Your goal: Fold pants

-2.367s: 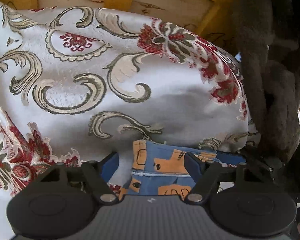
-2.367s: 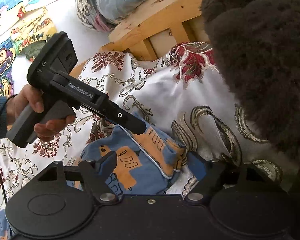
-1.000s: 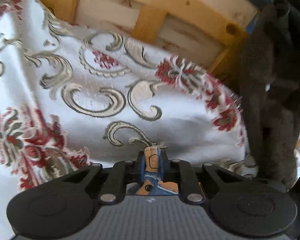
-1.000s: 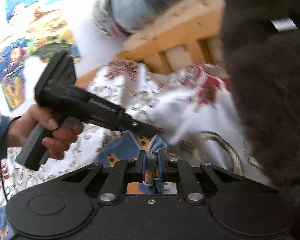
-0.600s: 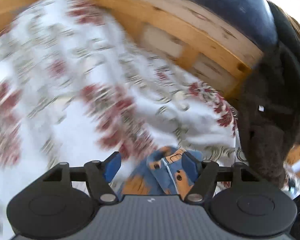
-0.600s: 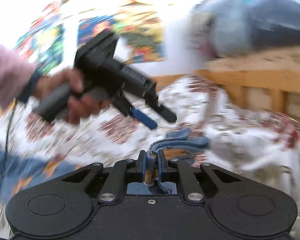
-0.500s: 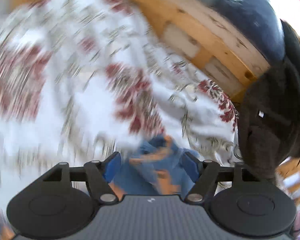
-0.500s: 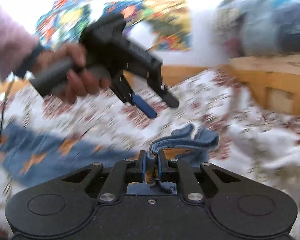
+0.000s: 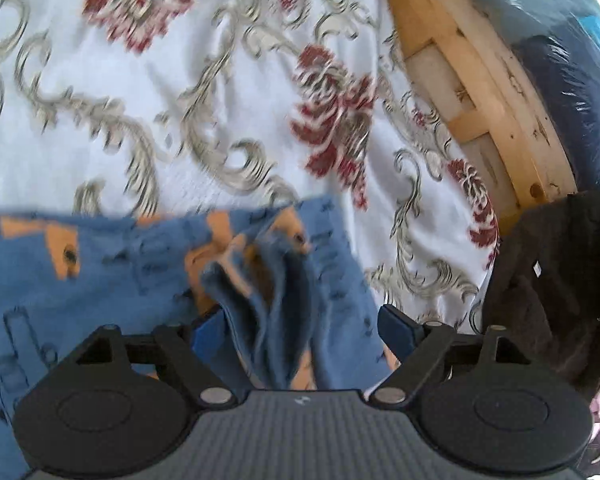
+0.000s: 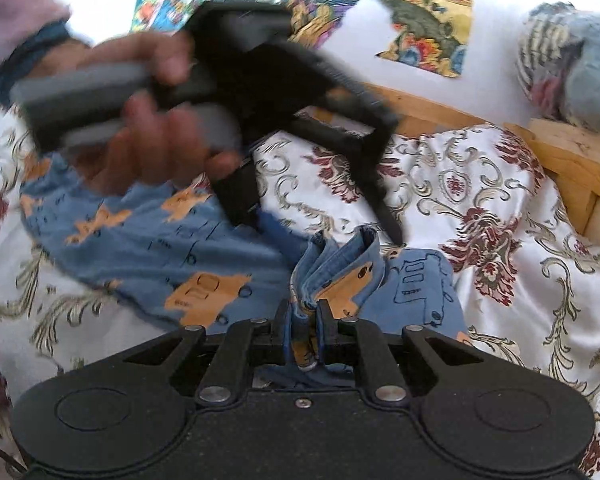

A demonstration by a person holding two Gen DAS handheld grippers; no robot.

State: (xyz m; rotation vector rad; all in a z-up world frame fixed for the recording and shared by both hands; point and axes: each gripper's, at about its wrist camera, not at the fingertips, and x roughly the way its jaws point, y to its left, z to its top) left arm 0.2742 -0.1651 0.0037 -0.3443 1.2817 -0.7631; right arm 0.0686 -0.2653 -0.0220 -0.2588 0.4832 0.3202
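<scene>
right gripper: jaws pinching bunched edge of pants. left gripper: jaws spread, pants fold between, on floral bedspread.

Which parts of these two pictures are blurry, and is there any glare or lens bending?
Left wrist view: the bedspread and pants are motion-smeared, the wooden frame bows from the fisheye, and plastic wrap glints. Right wrist view: the hand and left gripper are streaked with motion blur, while the right gripper and the pinched fold stay sharp.
</scene>
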